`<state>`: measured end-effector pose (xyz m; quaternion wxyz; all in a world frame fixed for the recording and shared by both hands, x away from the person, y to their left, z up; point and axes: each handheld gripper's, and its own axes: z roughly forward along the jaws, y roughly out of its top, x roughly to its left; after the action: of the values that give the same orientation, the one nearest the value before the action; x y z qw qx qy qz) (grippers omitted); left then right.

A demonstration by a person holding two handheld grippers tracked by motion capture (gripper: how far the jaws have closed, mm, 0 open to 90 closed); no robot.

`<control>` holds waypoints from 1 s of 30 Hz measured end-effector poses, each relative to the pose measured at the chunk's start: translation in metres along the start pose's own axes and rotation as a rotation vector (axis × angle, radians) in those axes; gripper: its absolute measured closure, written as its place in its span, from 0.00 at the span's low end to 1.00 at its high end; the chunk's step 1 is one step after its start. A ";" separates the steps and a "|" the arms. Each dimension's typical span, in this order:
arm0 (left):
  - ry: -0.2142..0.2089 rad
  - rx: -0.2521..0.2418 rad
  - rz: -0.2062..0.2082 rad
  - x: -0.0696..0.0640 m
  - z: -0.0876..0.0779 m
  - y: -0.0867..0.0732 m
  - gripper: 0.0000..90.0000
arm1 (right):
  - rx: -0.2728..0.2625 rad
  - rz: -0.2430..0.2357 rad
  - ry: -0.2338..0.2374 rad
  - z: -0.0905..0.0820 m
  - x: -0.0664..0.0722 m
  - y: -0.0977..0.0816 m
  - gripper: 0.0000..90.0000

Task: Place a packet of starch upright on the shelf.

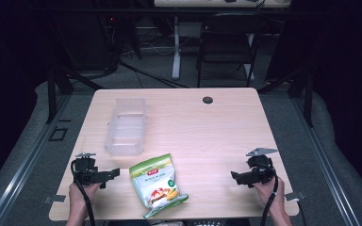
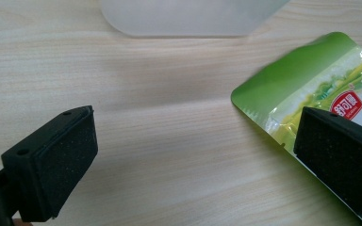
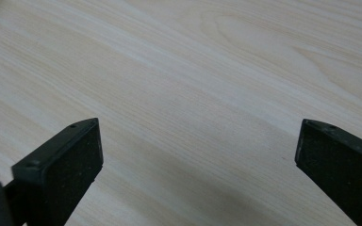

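A green and white snack bag [image 1: 156, 184] lies flat near the table's front edge, between my two hands. My left gripper [image 1: 112, 175] rests on the table just left of the bag, open, its jaws pointing toward it. In the left gripper view the bag's green corner [image 2: 311, 80] lies past the right jaw, and bare wood shows between the wide-apart jaws of the left gripper [image 2: 195, 162]. My right gripper [image 1: 235, 177] sits at the front right, open, pointing left. In the right gripper view nothing but wood lies between the spread jaws of the right gripper [image 3: 198, 169].
A clear plastic container [image 1: 126, 126] lies on the table's left half behind the bag; its frosted edge [image 2: 193, 19] shows in the left gripper view. A small dark grommet [image 1: 208, 100] sits near the far edge. A chair [image 1: 226, 42] and a desk leg stand beyond the table.
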<state>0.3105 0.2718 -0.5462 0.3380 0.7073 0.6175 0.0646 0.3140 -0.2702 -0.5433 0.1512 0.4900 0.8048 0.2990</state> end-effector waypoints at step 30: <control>-0.228 0.089 -0.047 -0.031 0.020 -0.003 0.00 | -0.001 0.024 0.026 -0.001 0.001 0.001 0.07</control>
<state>0.3114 0.2356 -0.5533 0.3760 0.7096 0.5937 -0.0517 0.3139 -0.2687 -0.5419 0.1374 0.4955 0.8007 0.3074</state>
